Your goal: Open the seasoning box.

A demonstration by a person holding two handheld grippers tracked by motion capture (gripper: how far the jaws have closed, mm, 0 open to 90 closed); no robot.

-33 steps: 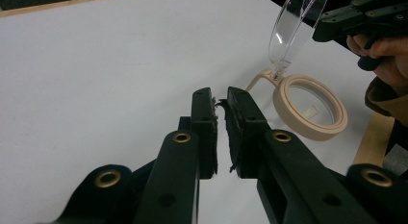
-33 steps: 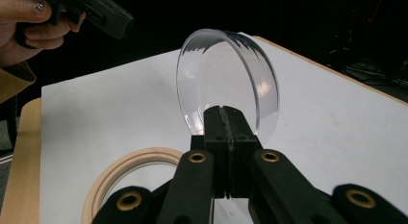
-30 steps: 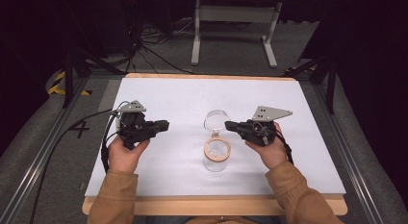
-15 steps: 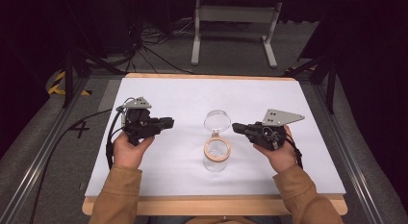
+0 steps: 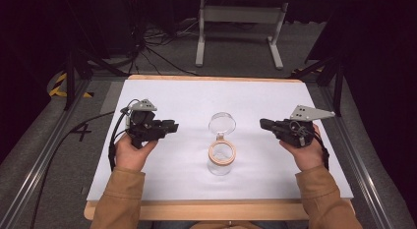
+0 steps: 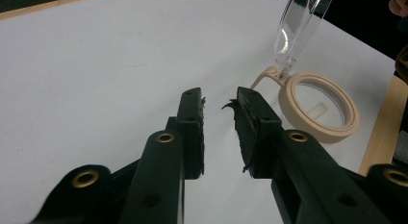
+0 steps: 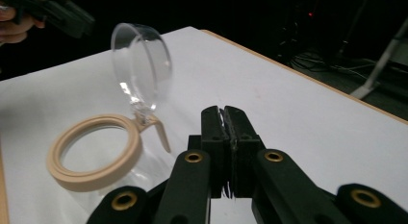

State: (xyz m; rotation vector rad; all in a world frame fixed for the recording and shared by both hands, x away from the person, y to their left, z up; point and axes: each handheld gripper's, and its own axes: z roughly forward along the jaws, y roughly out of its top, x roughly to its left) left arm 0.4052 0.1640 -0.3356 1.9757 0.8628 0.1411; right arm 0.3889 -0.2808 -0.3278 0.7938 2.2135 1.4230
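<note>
A clear glass jar [image 5: 221,166] with a beige rim ring [image 5: 222,153] stands upright at the middle of the white table [image 5: 255,99]. Its clear hinged lid [image 5: 222,123] is swung up and open behind the mouth. My left gripper [image 5: 174,125] is held to the jar's left, pointing at it, jaws a little apart with nothing between them [image 6: 219,96]. My right gripper [image 5: 261,123] sits to the jar's right, also pointing at it, jaws pressed together on nothing [image 7: 223,111]. The ring [image 6: 320,106] [image 7: 94,152] and lid [image 6: 298,27] [image 7: 142,65] lie just ahead of both grippers.
The table has a wooden front edge [image 5: 216,209] close to the person's sleeves. Metal rails [image 5: 34,185] run along both sides. Behind the table stand a grey frame [image 5: 241,15] and loose cables [image 5: 152,52] on the floor.
My right gripper has drawn back to the right, away from the jar. The left gripper has barely shifted. The jar and its open lid have stayed put.
</note>
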